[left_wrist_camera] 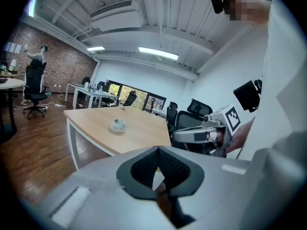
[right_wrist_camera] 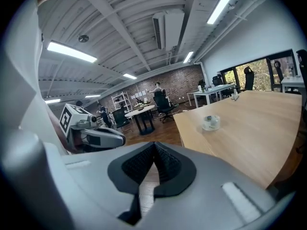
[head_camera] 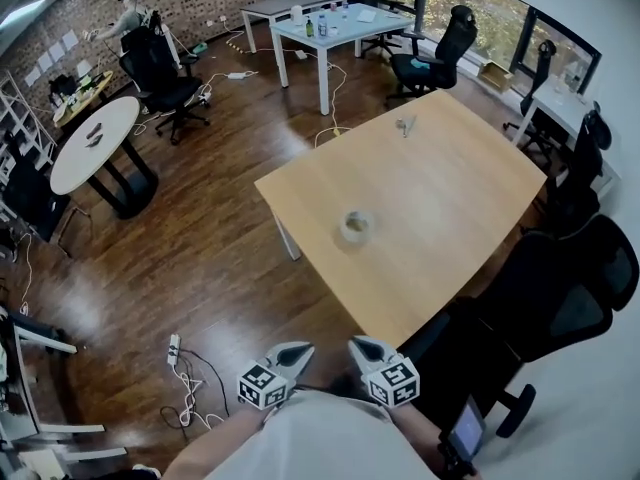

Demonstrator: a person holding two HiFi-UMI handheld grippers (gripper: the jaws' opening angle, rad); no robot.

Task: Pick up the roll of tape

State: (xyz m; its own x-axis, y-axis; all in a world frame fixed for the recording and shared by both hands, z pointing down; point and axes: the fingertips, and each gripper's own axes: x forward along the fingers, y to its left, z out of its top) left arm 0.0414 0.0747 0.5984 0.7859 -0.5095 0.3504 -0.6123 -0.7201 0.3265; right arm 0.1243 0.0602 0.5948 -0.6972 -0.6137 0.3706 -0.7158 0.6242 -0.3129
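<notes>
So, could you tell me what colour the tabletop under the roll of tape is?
Light wood tabletop, clearest in the head view.

Bright, even light from ceiling strip lights [right_wrist_camera: 72, 51] and windows [head_camera: 490, 13], fisheye bending, dark vignetted corners, slight blur

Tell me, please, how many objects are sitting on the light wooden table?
2: the roll of tape near the wooden table's left edge in the head view, and a small item, too blurred to identify, by its far corner.
</notes>
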